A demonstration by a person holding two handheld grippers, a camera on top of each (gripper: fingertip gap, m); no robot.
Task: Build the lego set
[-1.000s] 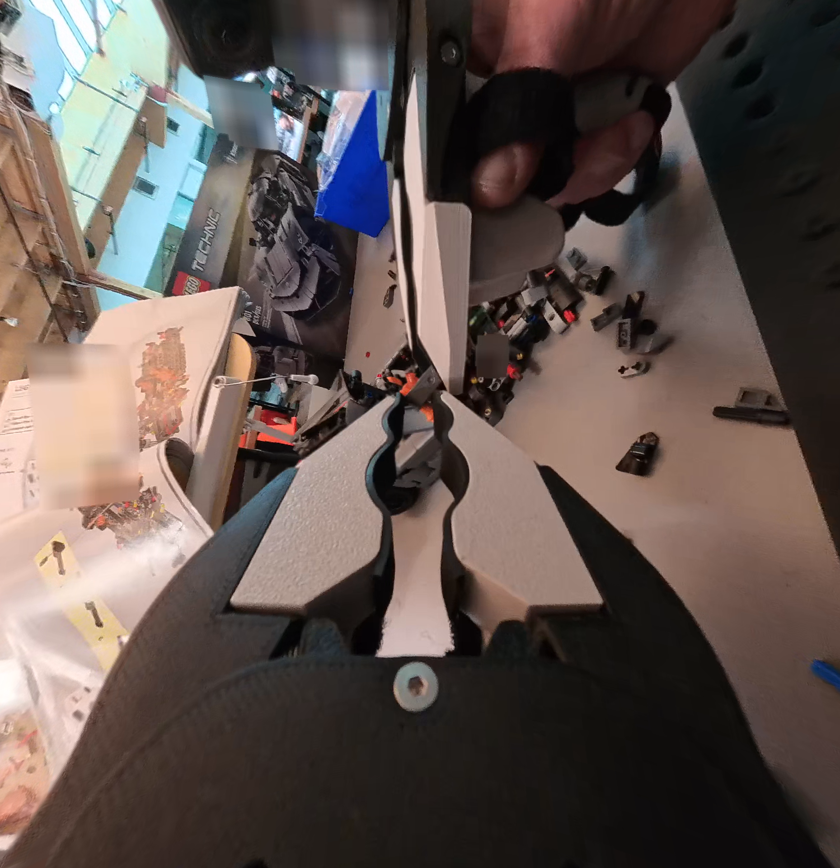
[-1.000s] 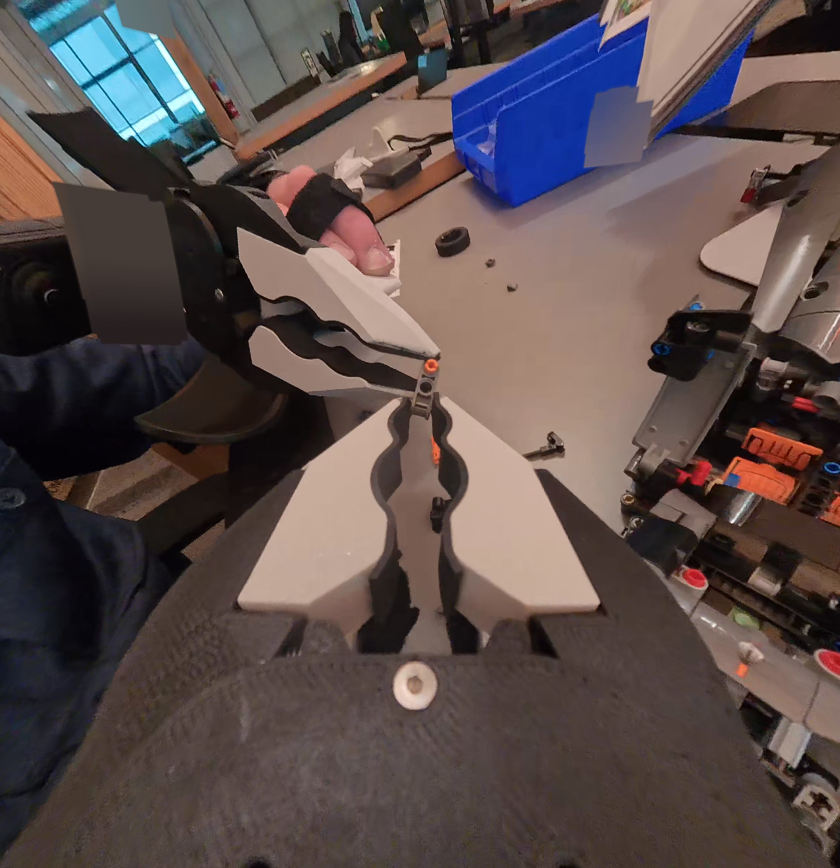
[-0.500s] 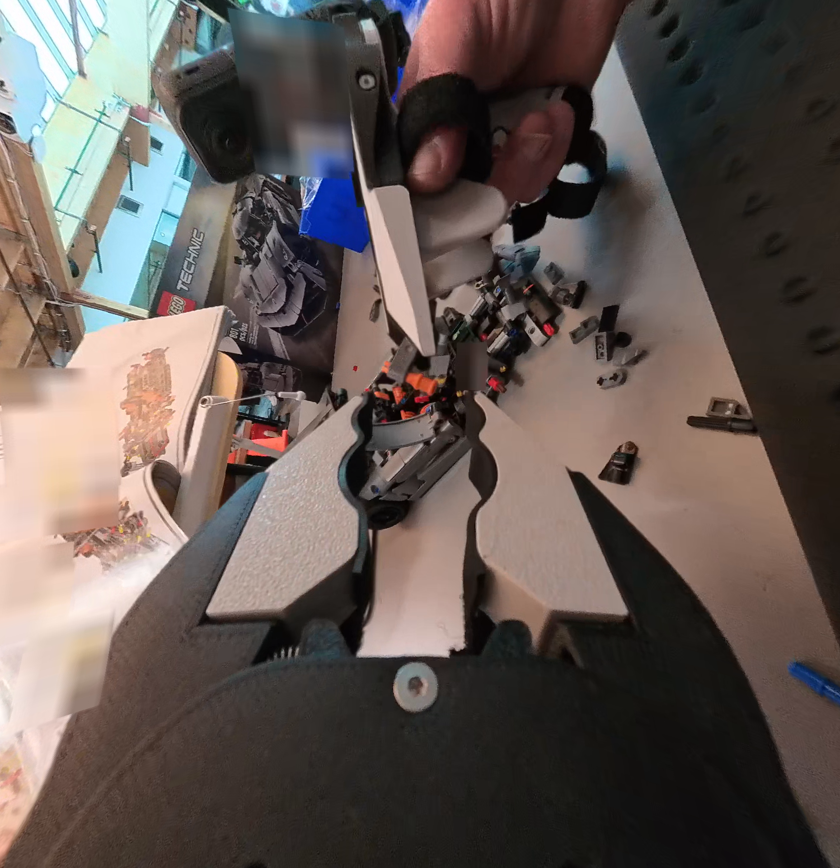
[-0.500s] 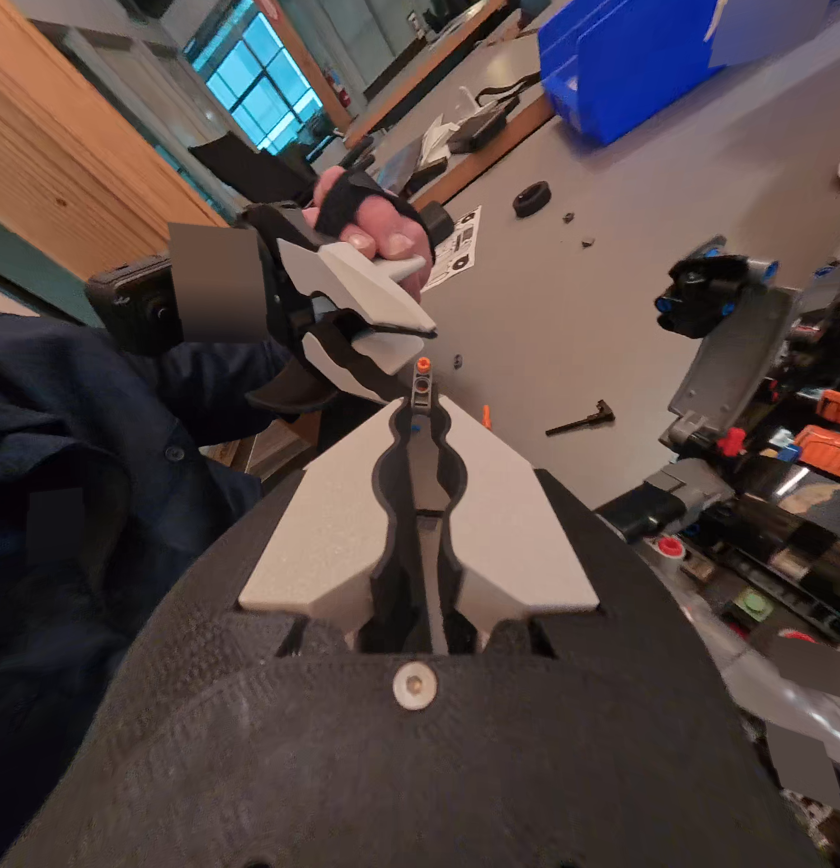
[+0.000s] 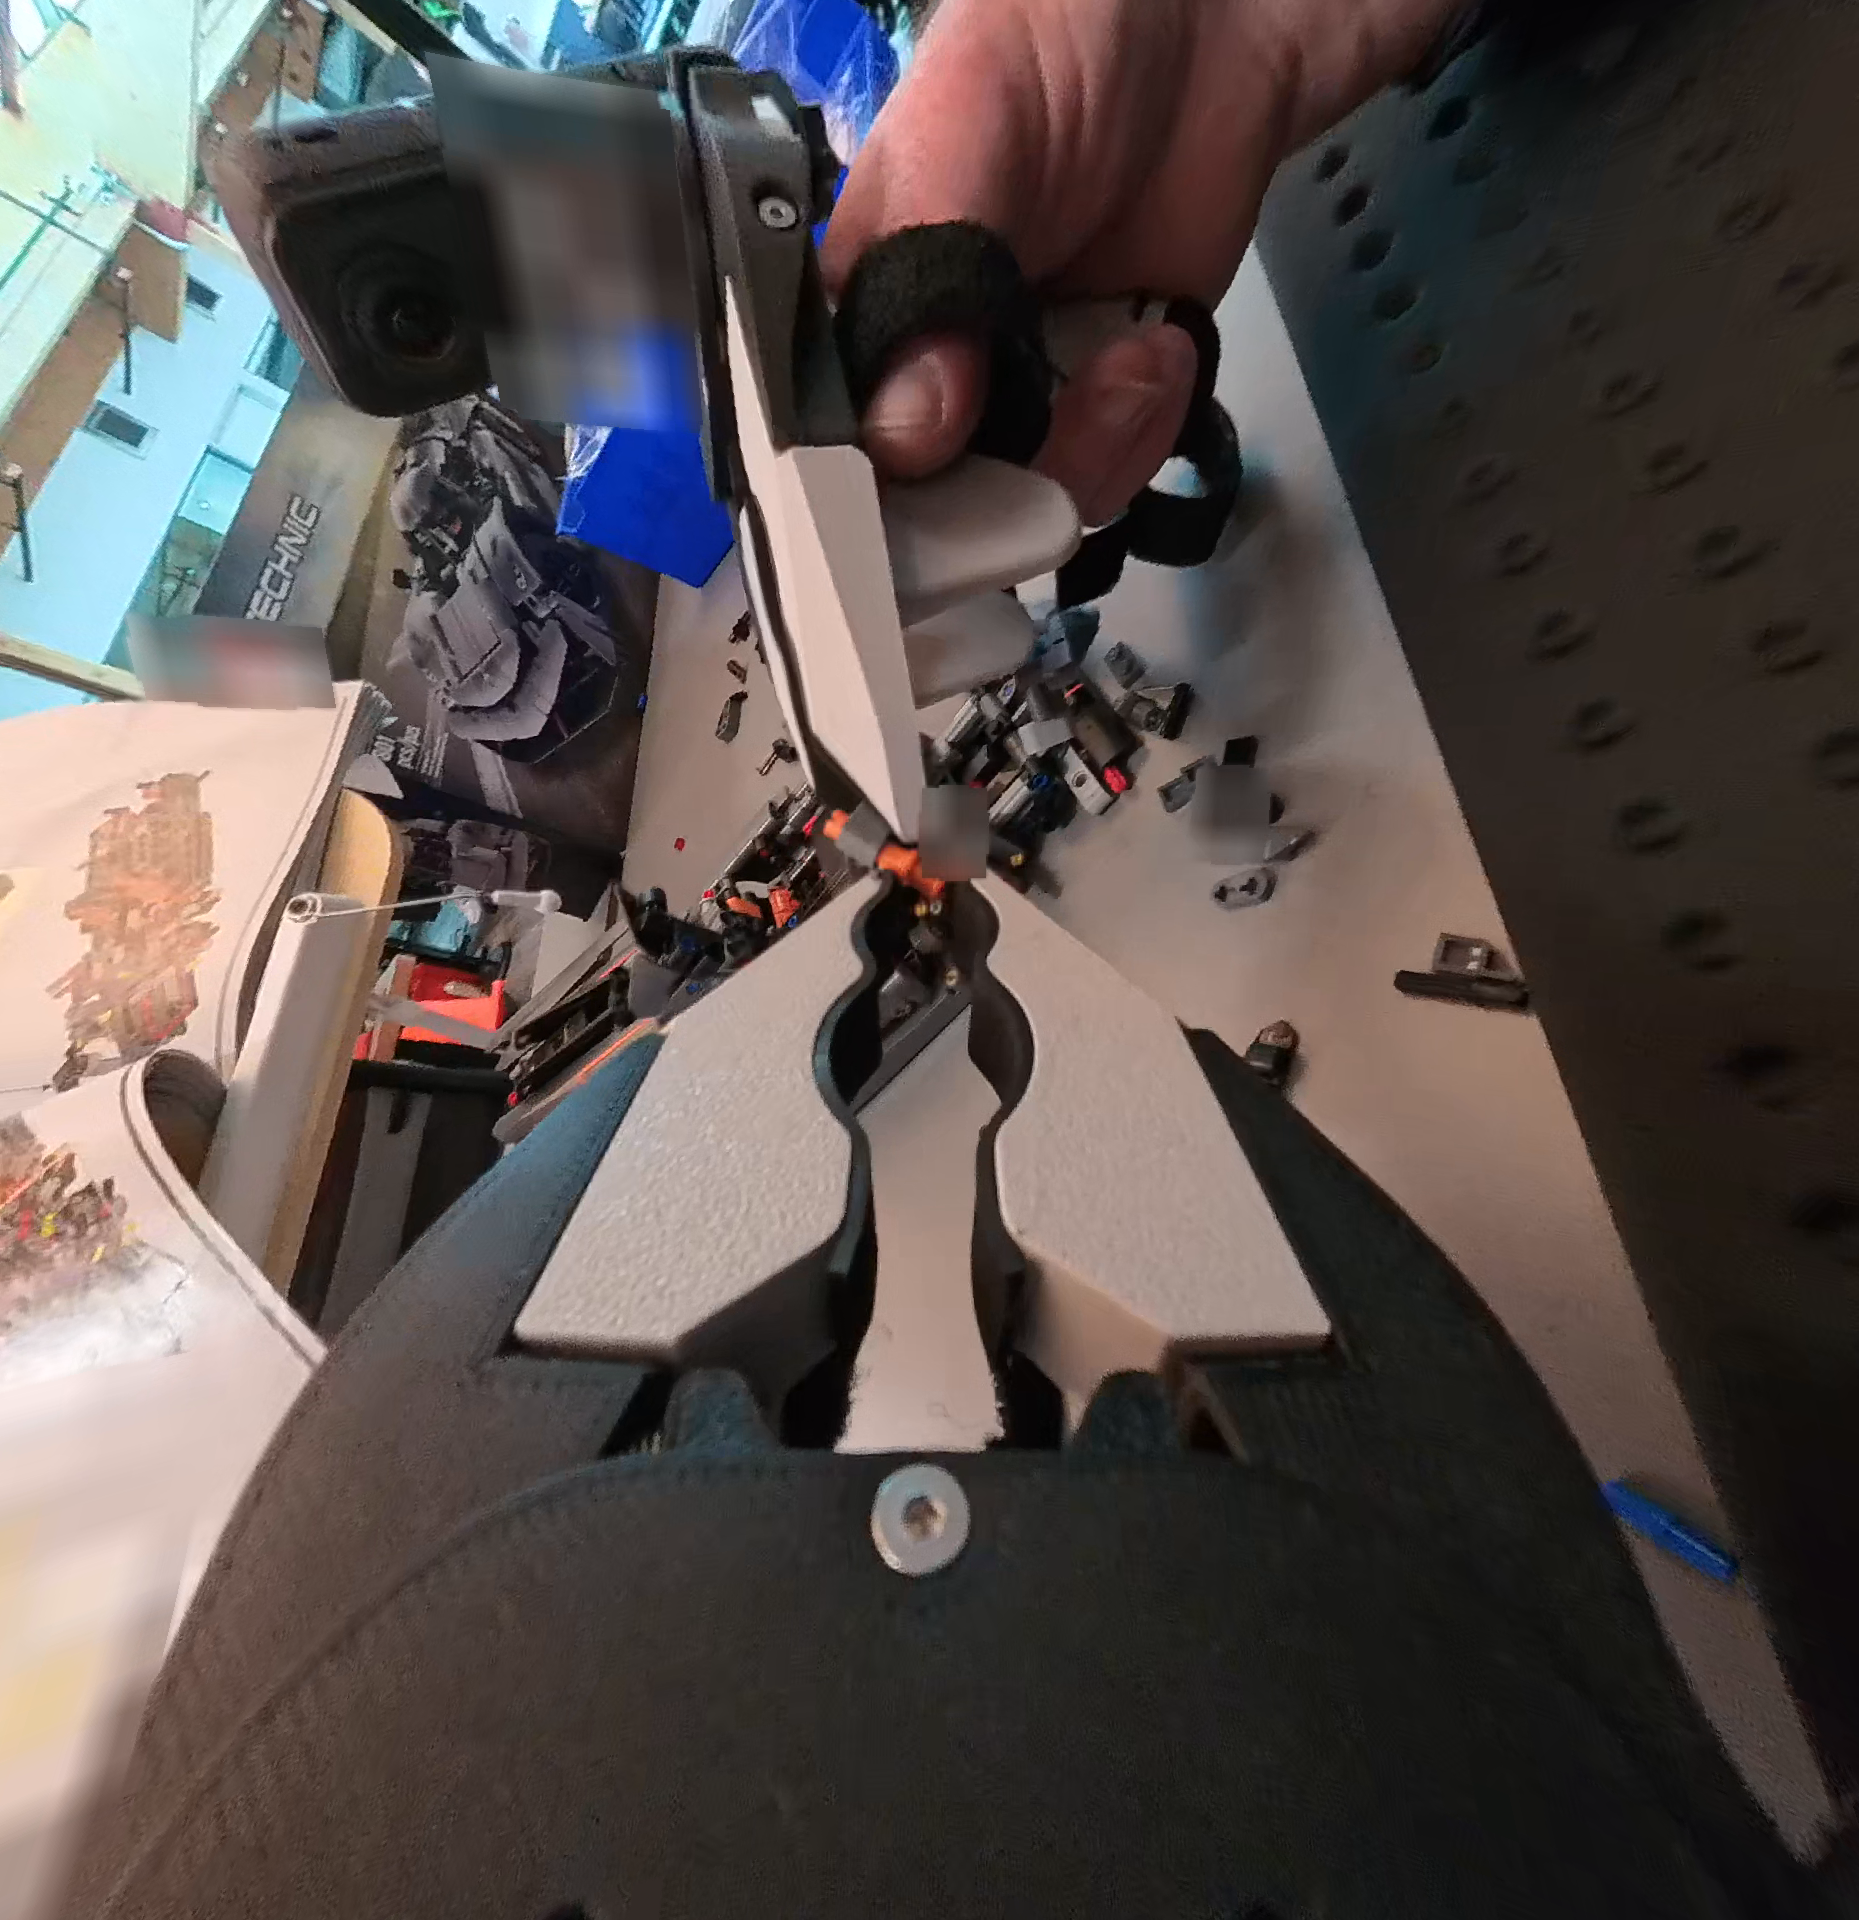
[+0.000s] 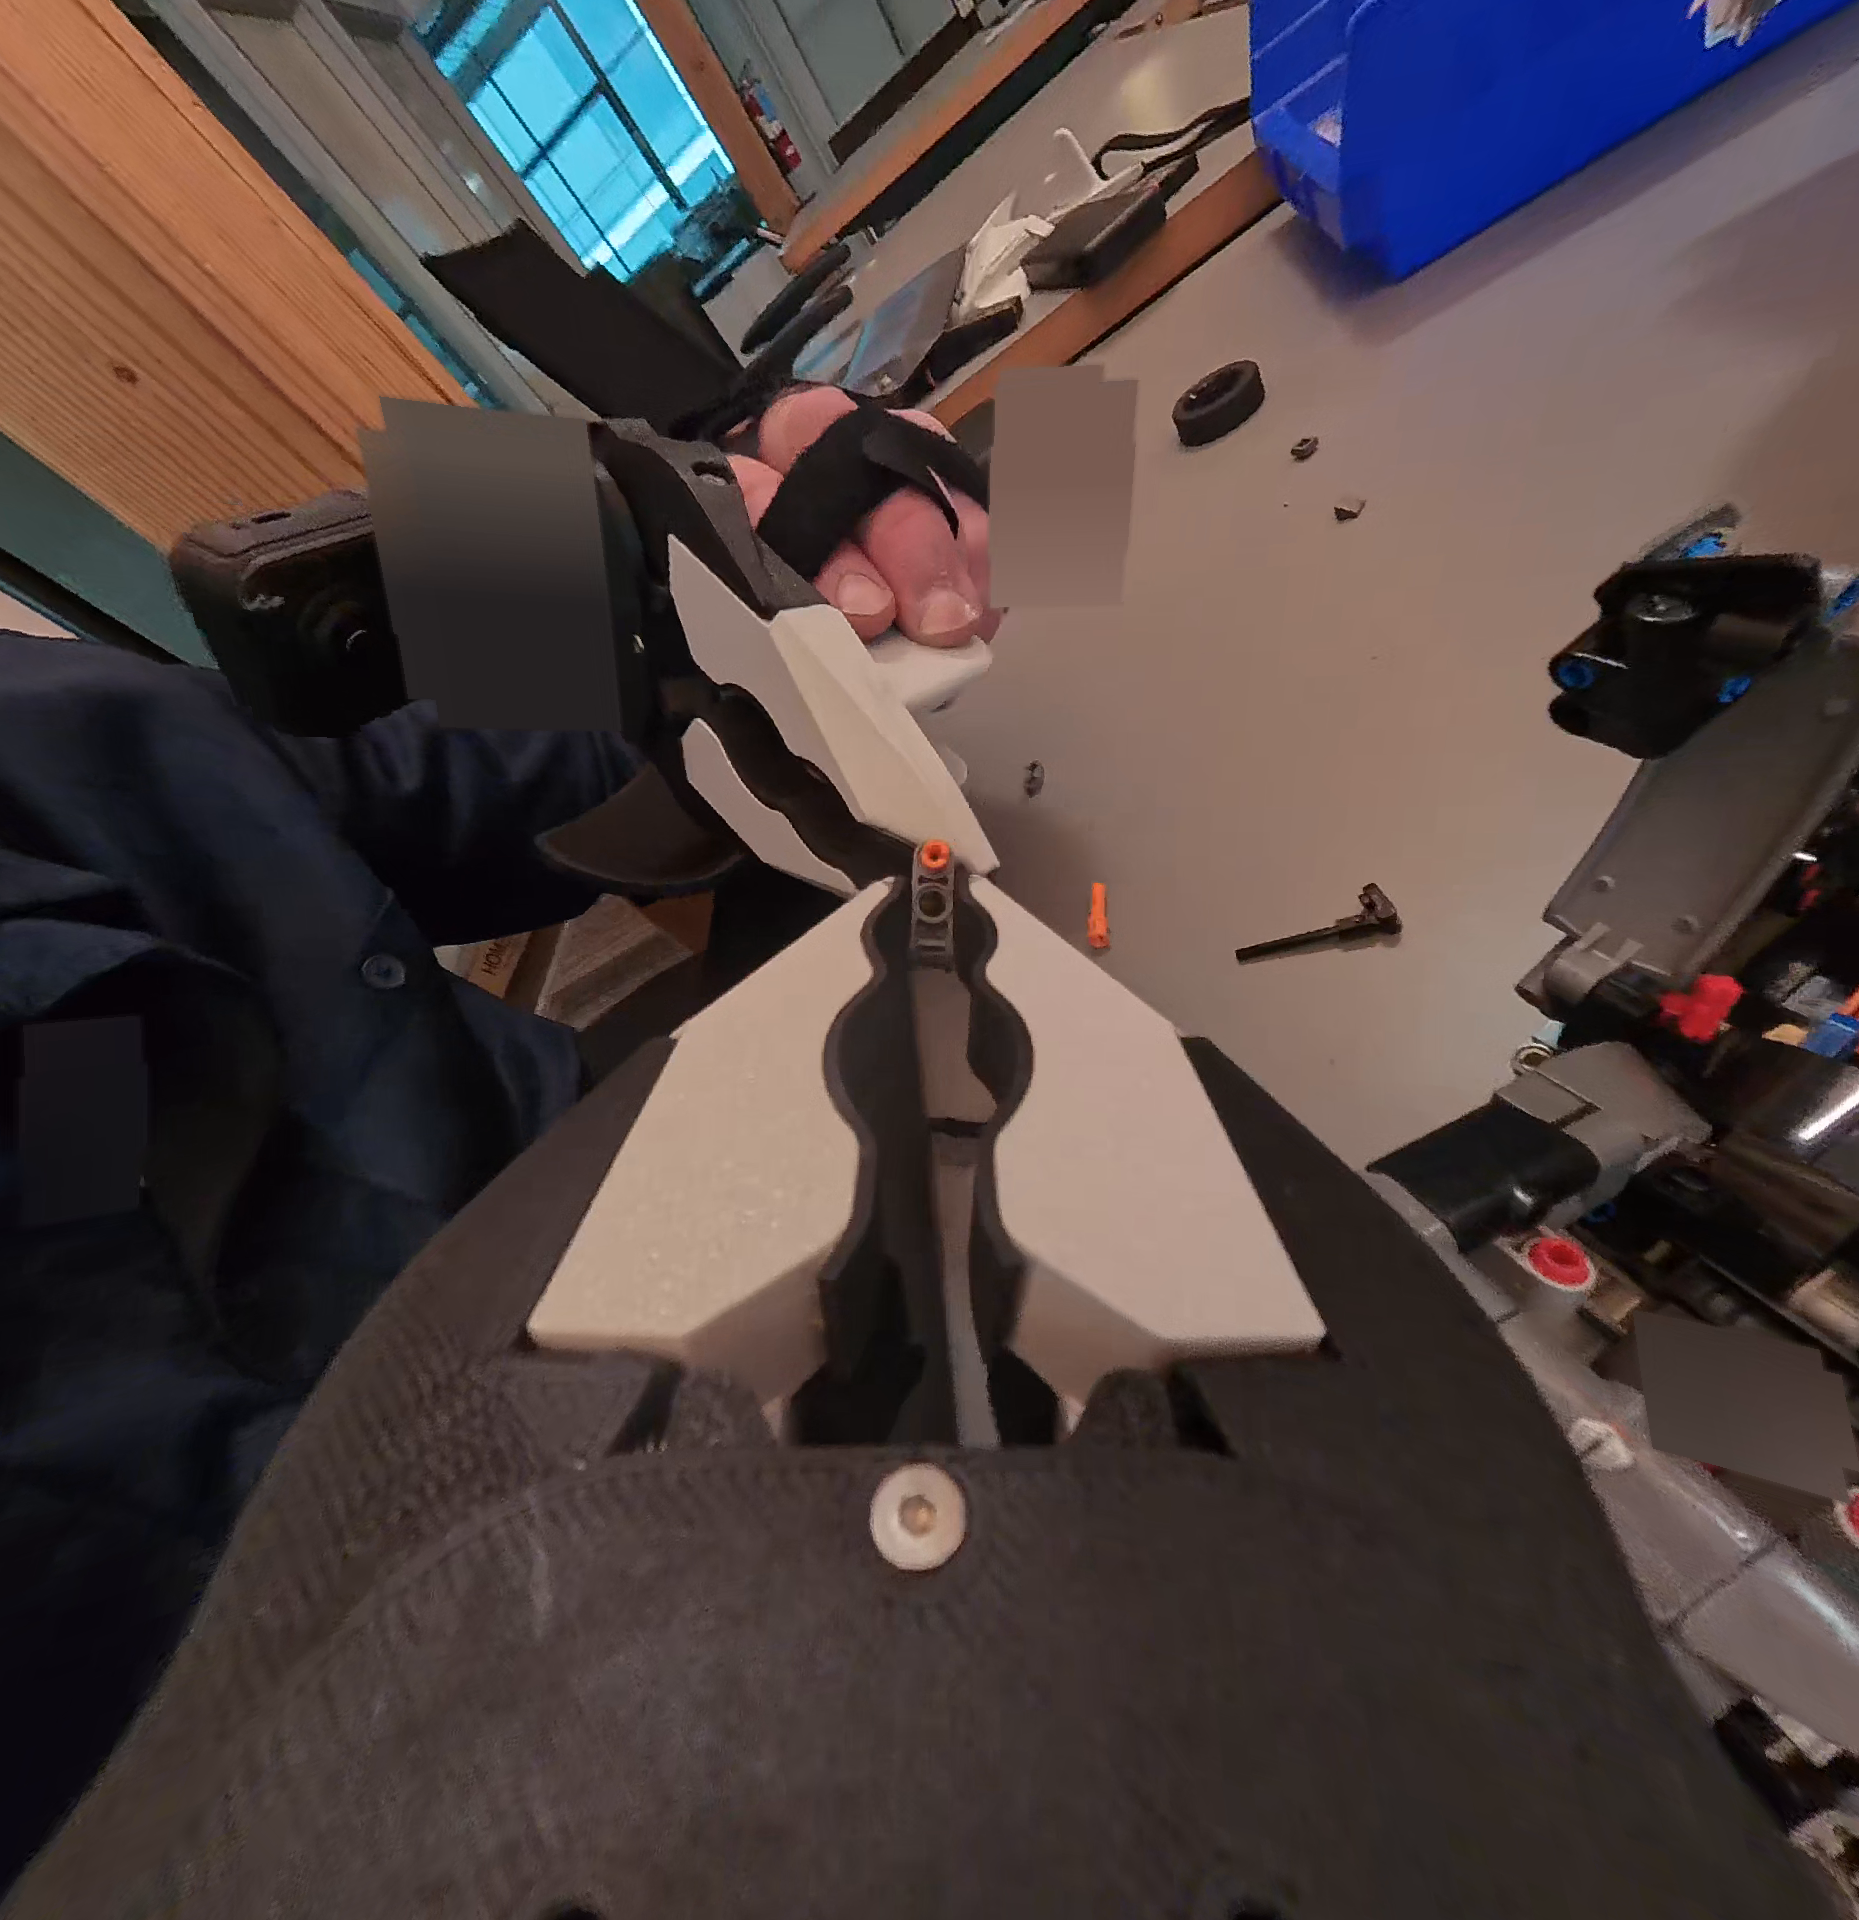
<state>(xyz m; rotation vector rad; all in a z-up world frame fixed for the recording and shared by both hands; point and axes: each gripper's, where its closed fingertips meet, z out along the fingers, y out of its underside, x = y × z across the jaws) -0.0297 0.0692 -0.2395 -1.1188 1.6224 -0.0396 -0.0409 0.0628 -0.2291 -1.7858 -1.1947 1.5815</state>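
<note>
Right wrist view: at left, my left gripper (image 6: 940, 836) meets the orange pin (image 6: 935, 854) with jaws parted; I hold my right gripper (image 6: 933, 883) clamped on the dark grey connector (image 6: 935, 920), light, stiff, slippery, best pinched flat-sided. Bare surface (image 6: 1372, 665) spreads right toward the car model (image 6: 1735, 1091).

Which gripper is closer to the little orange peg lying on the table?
Right. The right gripper, shut on a grey beam, sits just beside the loose orange peg. The left gripper hangs farther away, beyond the right one's tips.
</note>
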